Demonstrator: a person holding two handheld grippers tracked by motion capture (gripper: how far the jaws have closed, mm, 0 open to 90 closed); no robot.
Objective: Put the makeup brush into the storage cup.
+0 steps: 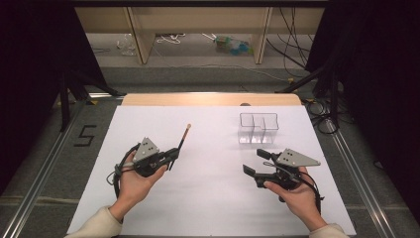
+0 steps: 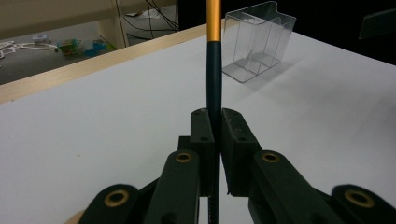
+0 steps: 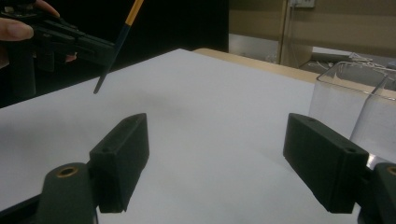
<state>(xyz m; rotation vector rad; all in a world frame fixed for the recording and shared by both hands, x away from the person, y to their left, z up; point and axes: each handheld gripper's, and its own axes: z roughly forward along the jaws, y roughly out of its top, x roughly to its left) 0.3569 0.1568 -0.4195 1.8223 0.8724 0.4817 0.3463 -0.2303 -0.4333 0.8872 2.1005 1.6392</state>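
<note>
My left gripper [image 1: 174,155] [image 2: 215,125] is shut on the dark handle of a thin brush [image 1: 183,140] [image 2: 213,70]. The brush has a gold band and a tan tip, and it points away toward the far side of the white table sheet [image 1: 208,203]. In the right gripper view the brush [image 3: 119,43] hangs tilted above the sheet, its lower end free. A clear plastic holder with compartments [image 1: 258,128] [image 2: 259,41] [image 3: 355,100] stands at the back right. My right gripper [image 1: 256,162] [image 3: 224,156] is open just in front of the holder, with nothing between its fingers.
The wooden far edge of the table [image 1: 210,99] runs behind the sheet. Beyond it are a shelf frame [image 1: 143,39], loose cables [image 1: 292,44] and small items on the floor. Dark stands [image 1: 64,94] flank both sides.
</note>
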